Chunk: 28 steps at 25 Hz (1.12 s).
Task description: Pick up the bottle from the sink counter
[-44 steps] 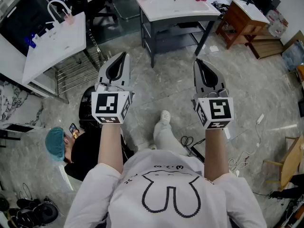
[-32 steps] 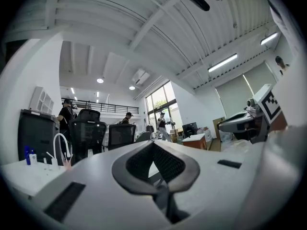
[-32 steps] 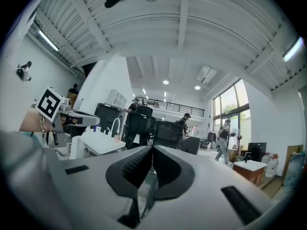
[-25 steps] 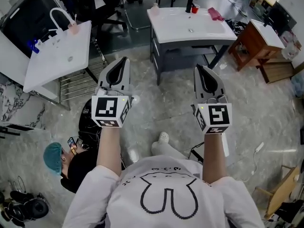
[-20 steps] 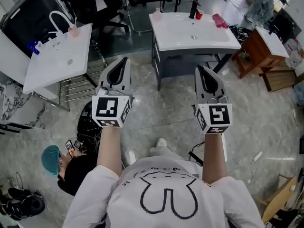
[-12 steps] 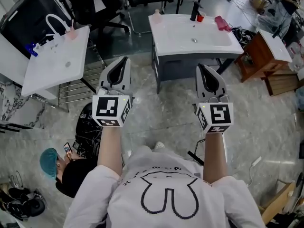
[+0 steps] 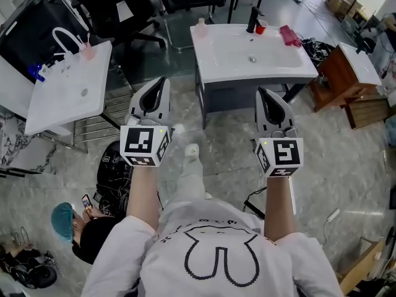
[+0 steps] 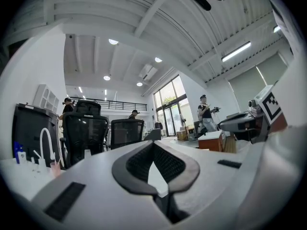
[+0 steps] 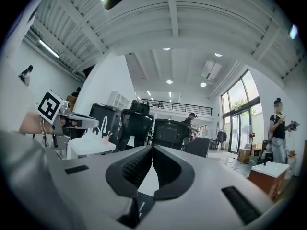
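Observation:
A small pale pink bottle (image 7: pixel 200 27) stands at the back left corner of the white sink counter (image 7: pixel 272 64), far ahead of both grippers in the head view. The left gripper (image 7: pixel 163 79) is held out over the floor, short of the counter's front left corner. It is shut, with nothing between its jaws (image 8: pixel 153 145). Level with it, the right gripper (image 7: pixel 260 91) hangs just before the counter's front edge, also shut and empty (image 9: pixel 152 150).
On the counter stand a black faucet (image 7: pixel 252 18), a red cup (image 7: pixel 262 25) and a pink cloth (image 7: pixel 288 34). A second white sink unit (image 7: pixel 62 88) is at the left. A wooden cabinet (image 7: pixel 337 73) is at the right. A crouching person in a teal cap (image 7: pixel 64 221) is at the lower left.
The person has walked toward the sink counter, which now lies closer, just beyond the gripper tips. Both grippers stay held out in front and shut.

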{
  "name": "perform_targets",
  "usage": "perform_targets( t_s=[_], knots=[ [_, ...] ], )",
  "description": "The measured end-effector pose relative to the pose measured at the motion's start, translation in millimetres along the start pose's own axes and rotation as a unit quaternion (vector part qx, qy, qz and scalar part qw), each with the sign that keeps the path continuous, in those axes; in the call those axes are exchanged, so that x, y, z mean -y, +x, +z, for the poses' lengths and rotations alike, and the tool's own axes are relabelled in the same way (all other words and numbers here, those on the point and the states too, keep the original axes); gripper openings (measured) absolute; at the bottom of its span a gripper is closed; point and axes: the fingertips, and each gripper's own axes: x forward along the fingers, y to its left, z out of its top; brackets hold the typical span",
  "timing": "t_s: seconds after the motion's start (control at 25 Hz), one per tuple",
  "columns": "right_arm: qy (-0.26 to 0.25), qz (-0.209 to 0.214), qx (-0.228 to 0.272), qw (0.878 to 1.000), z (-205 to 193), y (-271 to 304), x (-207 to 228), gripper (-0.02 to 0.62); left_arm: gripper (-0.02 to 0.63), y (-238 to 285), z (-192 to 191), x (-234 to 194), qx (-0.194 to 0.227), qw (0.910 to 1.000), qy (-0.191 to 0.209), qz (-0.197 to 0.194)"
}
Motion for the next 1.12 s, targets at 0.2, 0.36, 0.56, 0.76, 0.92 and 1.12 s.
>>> perform_targets(
  t_s=[0.2,0.36,0.56,0.76,0.92,1.12],
  knots=[
    [-0.003,-0.011,-0.002,1.0,-8,32,24,0.031,0.009,44,-6,-11,0.005,1.0,-0.002,-0.006],
    [-0.004,-0.016,-0.005,1.0,-15,67,43,0.031,0.009,84,-13,-23,0.007,0.9999,-0.004,-0.009],
    [-0.004,-0.013,-0.005,1.0,-20,125,59,0.031,0.009,139,-22,-50,0.007,0.9999,-0.005,-0.011],
    [0.006,-0.017,-0.01,1.0,-30,191,80,0.031,0.009,201,-31,-81,0.001,0.9999,-0.002,-0.017],
    [0.014,-0.019,-0.016,1.0,-36,246,95,0.031,0.009,251,-37,-110,-0.005,0.9998,-0.002,-0.02],
    [0.015,-0.026,-0.023,0.999,-45,304,113,0.031,0.009,309,-48,-134,-0.008,0.9995,-0.004,-0.031]
  ],
)
